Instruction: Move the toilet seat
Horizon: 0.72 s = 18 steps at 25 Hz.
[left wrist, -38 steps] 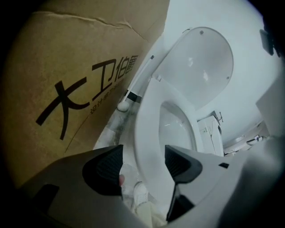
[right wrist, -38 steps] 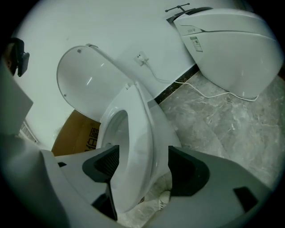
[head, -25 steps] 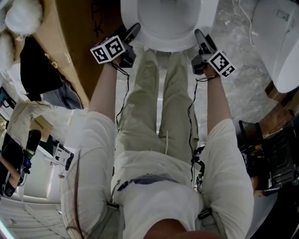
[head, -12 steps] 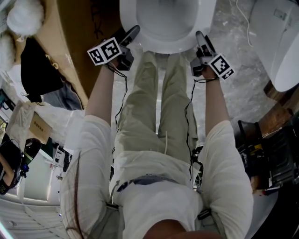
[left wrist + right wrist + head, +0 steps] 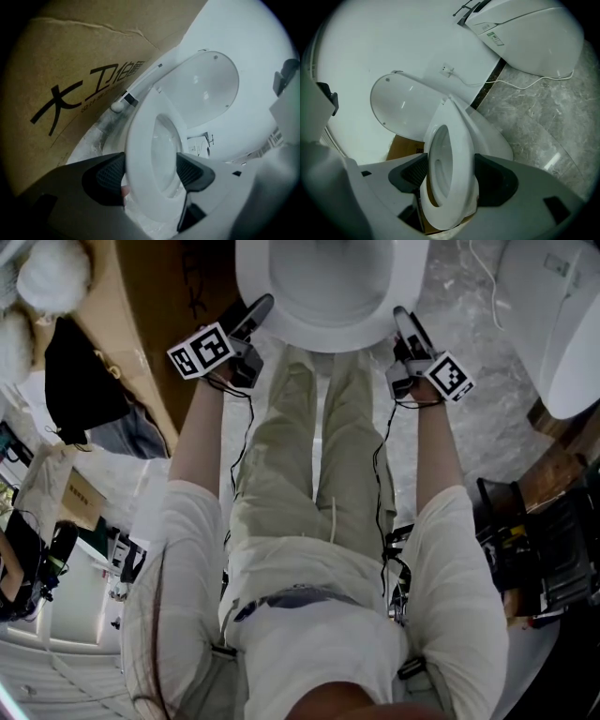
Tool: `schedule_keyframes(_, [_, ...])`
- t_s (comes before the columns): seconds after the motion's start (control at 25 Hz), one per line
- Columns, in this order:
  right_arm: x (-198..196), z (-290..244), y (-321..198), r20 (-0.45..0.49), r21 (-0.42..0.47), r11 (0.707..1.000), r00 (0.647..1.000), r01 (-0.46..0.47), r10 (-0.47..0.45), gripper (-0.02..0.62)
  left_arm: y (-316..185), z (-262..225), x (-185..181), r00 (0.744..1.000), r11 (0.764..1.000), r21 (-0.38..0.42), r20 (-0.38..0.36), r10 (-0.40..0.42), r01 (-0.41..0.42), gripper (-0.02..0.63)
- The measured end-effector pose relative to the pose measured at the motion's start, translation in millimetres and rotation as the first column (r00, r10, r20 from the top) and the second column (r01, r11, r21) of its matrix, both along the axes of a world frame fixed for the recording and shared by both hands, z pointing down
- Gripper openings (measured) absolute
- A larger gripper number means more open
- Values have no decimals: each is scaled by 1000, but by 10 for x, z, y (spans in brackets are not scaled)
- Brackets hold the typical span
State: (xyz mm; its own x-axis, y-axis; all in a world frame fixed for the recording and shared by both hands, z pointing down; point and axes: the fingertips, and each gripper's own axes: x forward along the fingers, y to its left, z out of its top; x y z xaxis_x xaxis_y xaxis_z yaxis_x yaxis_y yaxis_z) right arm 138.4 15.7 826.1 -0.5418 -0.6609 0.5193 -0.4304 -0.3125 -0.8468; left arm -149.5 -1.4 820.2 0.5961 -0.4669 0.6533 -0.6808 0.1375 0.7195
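The white toilet seat (image 5: 330,332) shows at the top of the head view, with a gripper at each side of its front. My left gripper (image 5: 255,315) has the seat's (image 5: 140,140) left rim between its pads (image 5: 105,173); both touch it, and the jaws have just been opening. My right gripper (image 5: 405,322) holds the right rim (image 5: 461,154) the same way, its jaws having just been closing. The seat stands tilted up off the bowl (image 5: 494,138). Behind it the lid (image 5: 401,105) is raised against the wall.
A brown cardboard box (image 5: 70,70) with black print stands close to the toilet's left side. A second white toilet (image 5: 525,37) lies to the right on the grey marble floor (image 5: 543,122), with a white cable (image 5: 520,85) beside it. The person's legs (image 5: 309,456) stand before the bowl.
Both grippers have risen a little with the seat's front rim between their jaws. The left gripper's marker cube has shifted leftward in the head view.
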Motion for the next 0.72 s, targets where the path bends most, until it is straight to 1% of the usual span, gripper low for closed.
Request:
schedule_keyframes(0.12, [16, -123, -24, 4, 15, 1000, 1000, 24, -24, 324, -9, -118, 2, 1000, 1000, -8, -9, -4, 4, 327])
schedule_keyframes(0.24, [-4, -278, -54, 45, 5, 1000, 999, 6, -6, 325, -26, -247, -1, 1000, 1000, -11, -22, -13, 13, 327])
schedule_keyframes(0.36, [17, -414, -80, 61, 15, 1000, 998, 5, -6, 324, -36, -379, -2, 999, 1000, -17, -36, -19, 19, 327])
schedule_keyframes(0.48, [34, -530, -95, 90, 10, 1000, 996, -14, 13, 322, -44, -489, 8, 999, 1000, -23, -43, -19, 18, 327])
schedule_keyframes(0.72, [88, -690, -140, 108, 5, 999, 994, -33, 32, 311, -90, -669, 22, 998, 999, -32, -56, -14, 12, 327])
